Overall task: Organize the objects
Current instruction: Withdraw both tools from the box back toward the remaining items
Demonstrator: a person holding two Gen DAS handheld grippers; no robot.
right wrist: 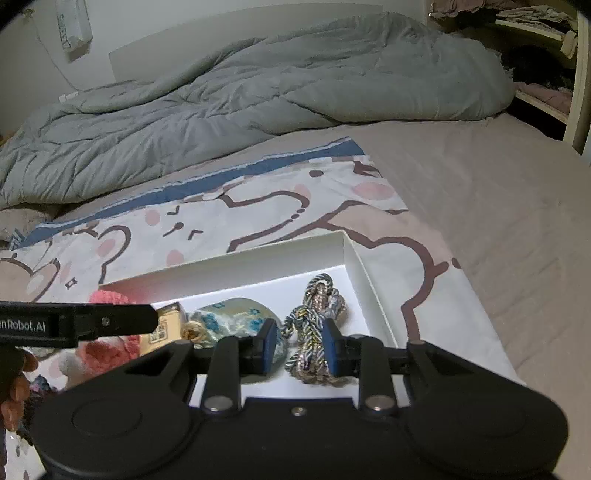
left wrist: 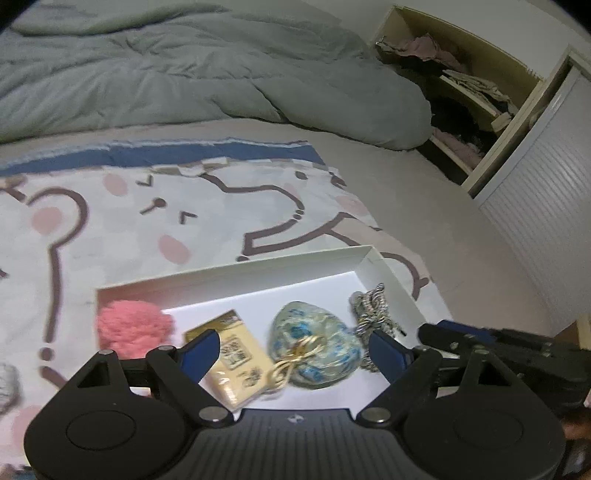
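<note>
Now right hand-held gripper tilted downward, clamped on braided cord; left hand-held gripper agape above white box.

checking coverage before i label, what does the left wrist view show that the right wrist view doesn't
Only the left wrist view shows the left gripper open over the white box, with nothing between its fingers, and the yellow packet's whole face. Only the right wrist view shows the right gripper shut on the braided cord bundle, a wall charger, and a hand. Both show the box, the blue-patterned pouch, the pink fluffy item and the grey duvet.
</note>
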